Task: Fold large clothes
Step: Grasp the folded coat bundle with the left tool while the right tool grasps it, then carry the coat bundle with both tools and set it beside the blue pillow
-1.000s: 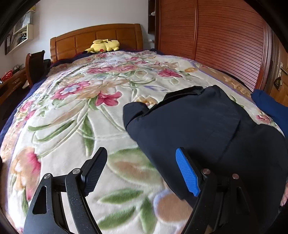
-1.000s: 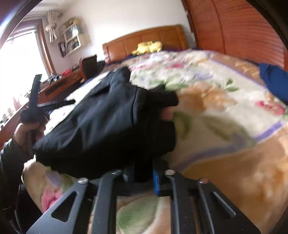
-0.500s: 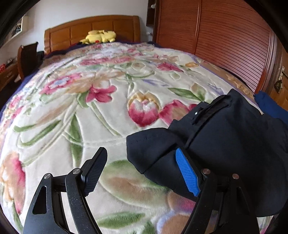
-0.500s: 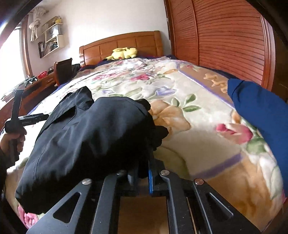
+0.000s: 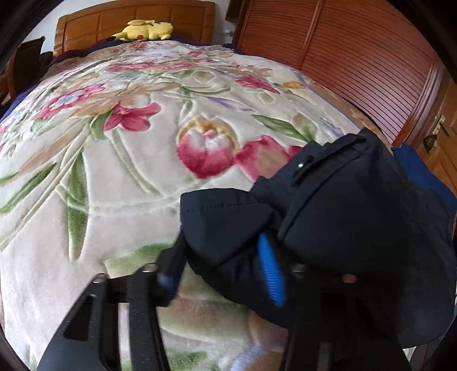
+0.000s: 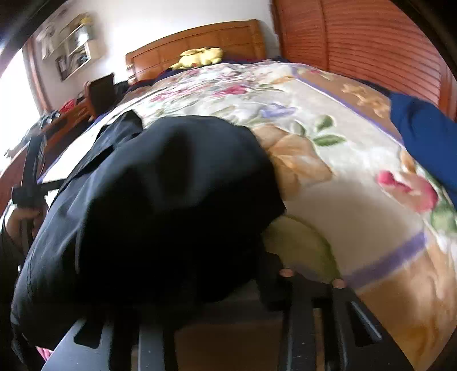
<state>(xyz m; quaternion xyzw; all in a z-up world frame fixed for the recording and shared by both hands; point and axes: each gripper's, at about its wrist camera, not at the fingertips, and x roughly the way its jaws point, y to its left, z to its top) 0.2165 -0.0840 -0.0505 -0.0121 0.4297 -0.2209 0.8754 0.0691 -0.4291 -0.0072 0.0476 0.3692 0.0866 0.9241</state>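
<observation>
A: Where is the dark navy padded jacket (image 5: 342, 205)?

B: On the floral plush blanket (image 5: 114, 177). The left claw (image 5: 220, 265) has just been closing on its edge. The right claw (image 6: 200, 285) clamps bunched fabric.

Pretty clearly someone's bedroom at home: a big bed under a plush cream floral blanket (image 5: 120, 177), a panelled wooden headboard (image 5: 137, 17) with a yellow plush toy (image 5: 145, 28) resting against it, reddish slatted wardrobe doors (image 5: 357, 62) alongside, cluttered white wall shelves (image 6: 77, 54).
</observation>
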